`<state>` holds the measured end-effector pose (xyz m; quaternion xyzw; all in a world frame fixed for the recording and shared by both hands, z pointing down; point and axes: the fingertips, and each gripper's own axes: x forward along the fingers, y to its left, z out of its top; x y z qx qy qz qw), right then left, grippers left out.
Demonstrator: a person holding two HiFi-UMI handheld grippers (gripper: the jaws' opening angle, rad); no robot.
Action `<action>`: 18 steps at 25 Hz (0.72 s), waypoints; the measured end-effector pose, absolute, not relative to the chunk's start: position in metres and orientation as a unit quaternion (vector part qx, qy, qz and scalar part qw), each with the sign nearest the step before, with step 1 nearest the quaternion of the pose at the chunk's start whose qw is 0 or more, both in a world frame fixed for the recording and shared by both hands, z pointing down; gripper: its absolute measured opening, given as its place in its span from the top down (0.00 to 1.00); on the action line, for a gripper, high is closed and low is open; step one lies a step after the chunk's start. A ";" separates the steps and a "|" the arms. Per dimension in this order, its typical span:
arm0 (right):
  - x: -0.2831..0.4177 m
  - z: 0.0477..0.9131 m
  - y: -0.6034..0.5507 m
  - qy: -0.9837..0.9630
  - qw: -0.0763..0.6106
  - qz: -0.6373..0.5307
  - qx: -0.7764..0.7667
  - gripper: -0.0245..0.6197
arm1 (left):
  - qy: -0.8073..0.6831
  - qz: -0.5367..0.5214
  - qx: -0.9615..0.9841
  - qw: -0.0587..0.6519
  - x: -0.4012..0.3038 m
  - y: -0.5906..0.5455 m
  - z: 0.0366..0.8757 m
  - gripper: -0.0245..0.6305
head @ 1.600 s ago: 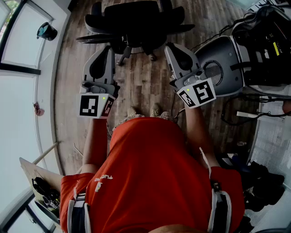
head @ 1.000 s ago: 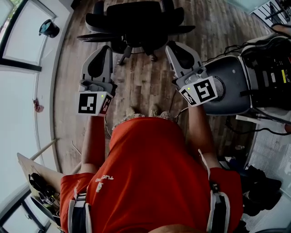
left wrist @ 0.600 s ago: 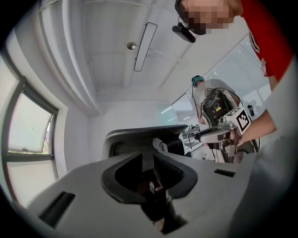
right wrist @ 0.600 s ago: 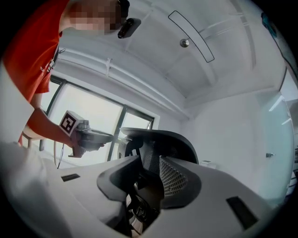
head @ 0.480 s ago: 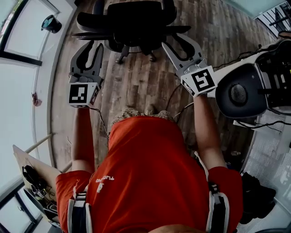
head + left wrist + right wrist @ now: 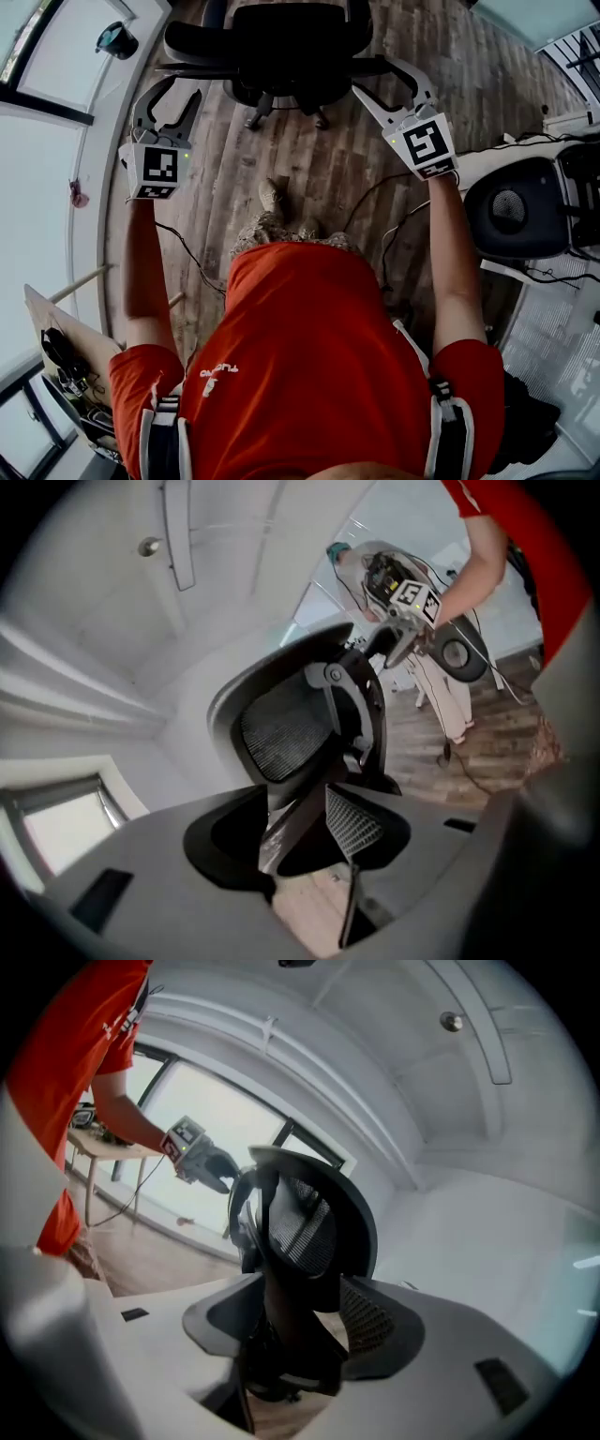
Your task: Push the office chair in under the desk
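A black office chair (image 6: 286,47) with a mesh back stands on the wood floor at the top of the head view. My left gripper (image 6: 176,89) is at the chair's left armrest (image 6: 187,67). My right gripper (image 6: 377,75) is at its right armrest (image 6: 375,64). Both have just been opening their jaws, which now stand wide. In the left gripper view (image 6: 300,832) and the right gripper view (image 6: 300,1335) the chair's back and frame fill the gap between the jaws, and I see no pad pressing on it. I cannot pick out the desk with certainty.
A white ledge (image 6: 66,141) runs along the left with a dark teal cup (image 6: 116,39) on it. A grey round machine (image 6: 511,211) and cables (image 6: 375,202) lie at the right. A cluttered wooden table (image 6: 56,356) is at the lower left. The person's shoe (image 6: 274,195) is just behind the chair.
Both grippers have moved forward to the chair's sides and spread apart. Their jaws went from shut to wide open, and both have rolled.
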<state>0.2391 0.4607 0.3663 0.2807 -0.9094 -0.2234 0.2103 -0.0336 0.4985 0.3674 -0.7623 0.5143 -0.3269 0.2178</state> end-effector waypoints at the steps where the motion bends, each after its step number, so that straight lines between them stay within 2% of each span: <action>1: 0.240 0.371 0.455 -0.903 0.234 -0.233 0.276 0.57 | 0.507 -0.349 -0.755 0.226 -0.038 0.494 0.371 0.67; 8: 0.251 0.411 0.419 -0.851 0.391 -0.267 0.226 0.53 | 0.439 -0.462 -0.726 0.258 -0.056 0.461 0.402 0.60; 18: 0.250 0.457 0.388 -0.811 0.495 -0.270 0.156 0.53 | 0.378 -0.529 -0.707 0.279 -0.065 0.422 0.429 0.60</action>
